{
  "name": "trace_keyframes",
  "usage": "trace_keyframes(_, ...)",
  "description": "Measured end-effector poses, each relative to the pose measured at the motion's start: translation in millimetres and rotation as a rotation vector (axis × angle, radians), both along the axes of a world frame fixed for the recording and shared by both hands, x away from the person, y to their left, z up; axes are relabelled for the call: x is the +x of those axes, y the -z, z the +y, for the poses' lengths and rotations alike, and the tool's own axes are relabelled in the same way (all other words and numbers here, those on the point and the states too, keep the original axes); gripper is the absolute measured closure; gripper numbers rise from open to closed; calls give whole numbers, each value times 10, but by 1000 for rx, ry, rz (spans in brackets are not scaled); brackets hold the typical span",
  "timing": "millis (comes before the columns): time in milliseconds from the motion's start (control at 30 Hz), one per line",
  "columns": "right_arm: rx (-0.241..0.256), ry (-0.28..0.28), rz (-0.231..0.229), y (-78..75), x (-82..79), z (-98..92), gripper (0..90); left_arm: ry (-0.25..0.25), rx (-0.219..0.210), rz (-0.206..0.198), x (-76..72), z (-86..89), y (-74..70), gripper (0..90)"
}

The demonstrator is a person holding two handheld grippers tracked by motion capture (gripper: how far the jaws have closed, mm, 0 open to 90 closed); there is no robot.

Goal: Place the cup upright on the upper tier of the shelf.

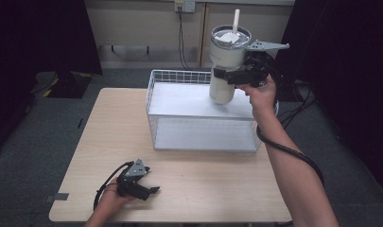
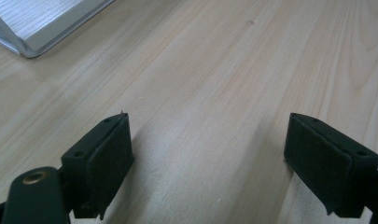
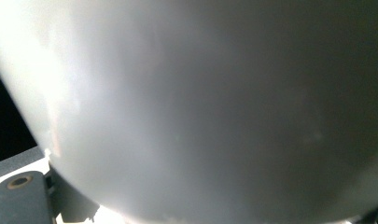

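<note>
A: Start at the left. What is there?

B: The left gripper [image 1: 144,187] lies low over the table [image 1: 85,142] near its front edge, held by a hand [image 1: 106,204] that comes in from below. Its jaws stand wide apart with nothing between them. In the left gripper view the pads [image 2: 107,158] are blocky, matte black rectangles with small screw holes, and bare pale wood with a fine straight grain runs between them.

A: And the table itself?

B: A light wooden top with rounded corners, smooth and matte. Toward its far middle sits a white wire basket [image 1: 153,101], rectangular, with thin grid walls and a flat, pale, sheet-like floor (a corner of that floor shows as ribbed, silvery metal at the top left of the left gripper view).

A: Where is the tumbler?

B: The tumbler [image 1: 225,71] is up in the air above the right part of the basket, roughly upright, its base just above the far right of the basket floor. It is a tall cream-white cylinder that narrows toward the bottom, with a clear round lid and a white straw [image 1: 236,21] standing out of it.

A: What holds it?

B: The right gripper [image 1: 231,75], clamped on the tumbler's side from the right. In the right gripper view the smooth, softly glossy, curved wall of the tumbler [image 3: 214,112] presses close against the camera.
</note>
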State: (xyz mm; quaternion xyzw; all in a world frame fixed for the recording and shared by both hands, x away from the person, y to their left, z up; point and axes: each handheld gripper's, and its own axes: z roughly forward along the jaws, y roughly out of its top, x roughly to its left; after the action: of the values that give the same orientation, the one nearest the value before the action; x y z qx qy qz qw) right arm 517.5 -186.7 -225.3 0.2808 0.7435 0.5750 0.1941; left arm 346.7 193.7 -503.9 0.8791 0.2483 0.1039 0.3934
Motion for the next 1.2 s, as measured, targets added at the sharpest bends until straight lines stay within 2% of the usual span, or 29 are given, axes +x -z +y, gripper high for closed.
trace_keyframes(733,17,28,10,237,77,-5,97,-2,0,-1,-1,-1,1,148)
trace_keyframes(1200,17,19,-20,313,70,-19,96,-2,0,-1,-2,-1,1,148)
